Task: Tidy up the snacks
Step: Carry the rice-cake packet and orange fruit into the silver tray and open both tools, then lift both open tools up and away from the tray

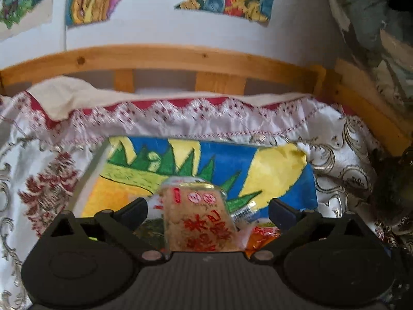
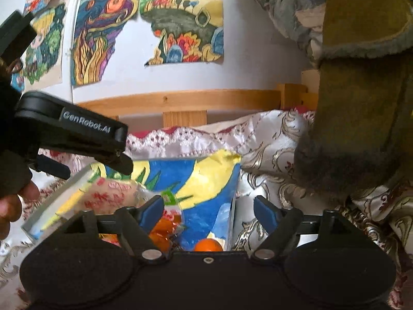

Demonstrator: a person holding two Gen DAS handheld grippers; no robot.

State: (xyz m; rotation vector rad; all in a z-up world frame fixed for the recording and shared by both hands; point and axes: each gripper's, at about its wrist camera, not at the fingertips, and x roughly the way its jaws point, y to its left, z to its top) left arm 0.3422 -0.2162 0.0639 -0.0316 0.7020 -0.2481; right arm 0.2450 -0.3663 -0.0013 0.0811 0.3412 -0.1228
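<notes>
A box lined with a bright painted paper (image 1: 232,160) sits on the patterned cloth; it also shows in the right wrist view (image 2: 206,180). A beige snack pack with red print (image 1: 198,222) lies in the box between my left gripper's (image 1: 207,210) open fingers, which do not touch it; it also shows in the right wrist view (image 2: 108,193). An orange wrapped snack (image 1: 263,235) lies beside it. My right gripper (image 2: 209,208) is open and empty over the box's right wall, above orange snacks (image 2: 160,230) and a round orange piece (image 2: 209,245). The left gripper's body (image 2: 74,134) shows at the left.
A wooden bed rail (image 1: 165,59) runs behind, with drawings on the white wall (image 2: 180,20). A white and red patterned cloth (image 1: 51,180) covers the surface. A dark olive and grey fabric bulk (image 2: 356,103) hangs at the right, close to the box.
</notes>
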